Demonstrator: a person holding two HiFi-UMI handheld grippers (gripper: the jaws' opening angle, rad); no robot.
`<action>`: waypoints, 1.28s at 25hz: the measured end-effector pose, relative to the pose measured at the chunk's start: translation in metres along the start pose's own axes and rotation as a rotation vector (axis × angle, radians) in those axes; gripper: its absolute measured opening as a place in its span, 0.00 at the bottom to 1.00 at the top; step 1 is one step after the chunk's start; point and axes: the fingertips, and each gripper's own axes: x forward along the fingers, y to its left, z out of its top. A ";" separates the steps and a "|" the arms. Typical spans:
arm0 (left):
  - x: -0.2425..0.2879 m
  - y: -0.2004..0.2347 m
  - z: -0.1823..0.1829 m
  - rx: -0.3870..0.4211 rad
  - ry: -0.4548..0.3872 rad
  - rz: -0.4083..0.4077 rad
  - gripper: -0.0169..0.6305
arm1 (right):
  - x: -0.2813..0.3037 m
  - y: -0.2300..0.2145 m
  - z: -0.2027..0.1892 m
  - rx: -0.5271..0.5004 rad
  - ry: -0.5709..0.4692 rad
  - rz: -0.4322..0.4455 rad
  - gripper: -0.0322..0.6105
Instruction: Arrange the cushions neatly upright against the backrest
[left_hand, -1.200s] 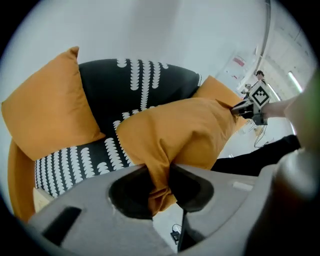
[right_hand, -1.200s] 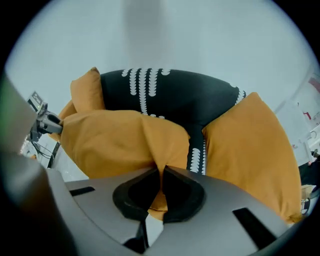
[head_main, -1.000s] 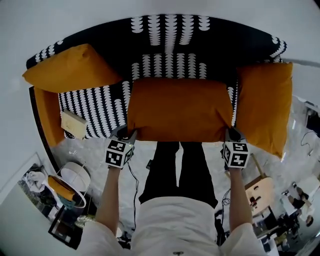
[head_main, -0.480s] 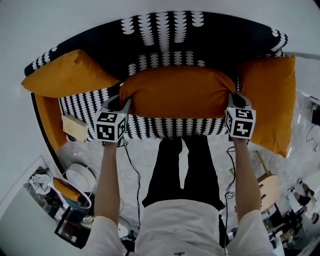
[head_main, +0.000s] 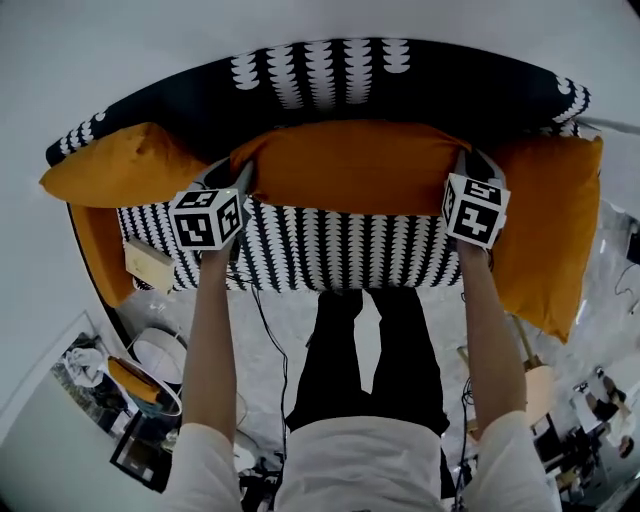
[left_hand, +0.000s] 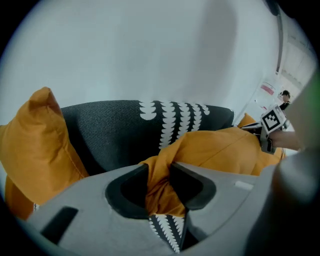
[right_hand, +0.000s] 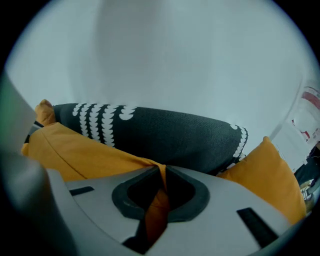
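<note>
Dim, even light; strong fisheye distortion, dark corners.

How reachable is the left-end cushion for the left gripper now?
Probably not yet: the left gripper, jaws just opening, grips the middle cushion between them; the left-end cushion lies unobstructed nearby.

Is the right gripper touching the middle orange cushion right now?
Touching. The right gripper view shows the right gripper pinched shut on a corner of the middle orange cushion.

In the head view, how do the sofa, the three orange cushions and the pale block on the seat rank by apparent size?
1. sofa
2. middle cushion and right cushion: too alike to rank
3. left cushion
4. pale block
</note>
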 end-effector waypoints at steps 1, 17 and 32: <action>0.008 0.004 0.007 -0.007 -0.013 0.010 0.24 | 0.008 -0.001 0.009 0.001 -0.023 -0.013 0.07; 0.001 0.032 0.099 -0.056 -0.127 0.163 0.31 | 0.024 -0.014 0.108 -0.083 -0.280 0.117 0.07; -0.151 -0.037 0.121 0.142 -0.226 0.242 0.23 | -0.116 -0.020 0.135 -0.078 -0.355 0.245 0.07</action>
